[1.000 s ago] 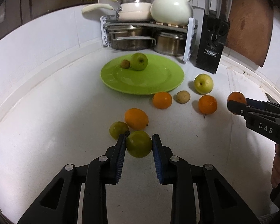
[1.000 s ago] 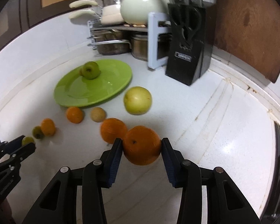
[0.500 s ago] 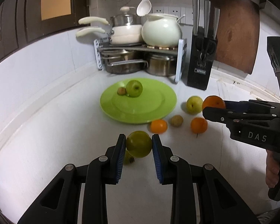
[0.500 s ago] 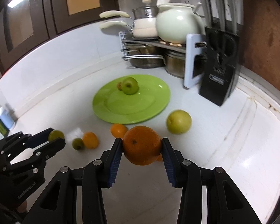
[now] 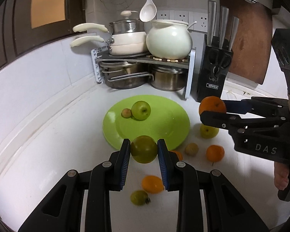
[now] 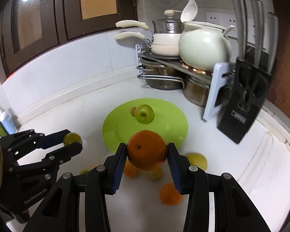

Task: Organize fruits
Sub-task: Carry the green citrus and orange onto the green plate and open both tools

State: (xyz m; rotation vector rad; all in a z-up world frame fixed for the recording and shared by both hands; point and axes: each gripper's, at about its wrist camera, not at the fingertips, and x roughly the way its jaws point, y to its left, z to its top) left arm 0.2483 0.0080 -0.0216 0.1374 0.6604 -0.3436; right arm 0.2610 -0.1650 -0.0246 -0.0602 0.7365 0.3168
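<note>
The left gripper (image 5: 144, 151) holds a round, smooth yellow-green fruit (image 5: 144, 152) squarely between its blue ribbed pads, jaws narrow and pressing on both sides of it. The fruit hangs in the air above the white countertop (image 5: 48, 150), in front of the near rim of the round lime-green plate (image 5: 164, 123). The right gripper (image 6: 147, 155) grips a large round orange (image 6: 147, 150) the same way, jaws set somewhat wider around the bigger fruit, also clear of the counter and just short of the plate's near edge.

On the plate lie a green apple (image 5: 141, 110) and, touching it on the left, a small brownish round fruit (image 5: 126, 113). On the counter to the right of the plate sit a yellow-green apple (image 5: 208, 131), a small tan fruit (image 5: 191, 149) and a small orange (image 5: 215, 153). Below the left gripper lie an orange mandarin (image 5: 152, 184) and a small green fruit with a dark stem (image 5: 139, 197).

Compared with a second ago, both grippers are higher and nearer the plate, each with the same fruit in the same grip. The yellow-green fruit then sat low beside the mandarin and the small green fruit; those two now lie under the left gripper. The right gripper, then low at the right edge of the left wrist view, now reaches across it at plate level.
</note>
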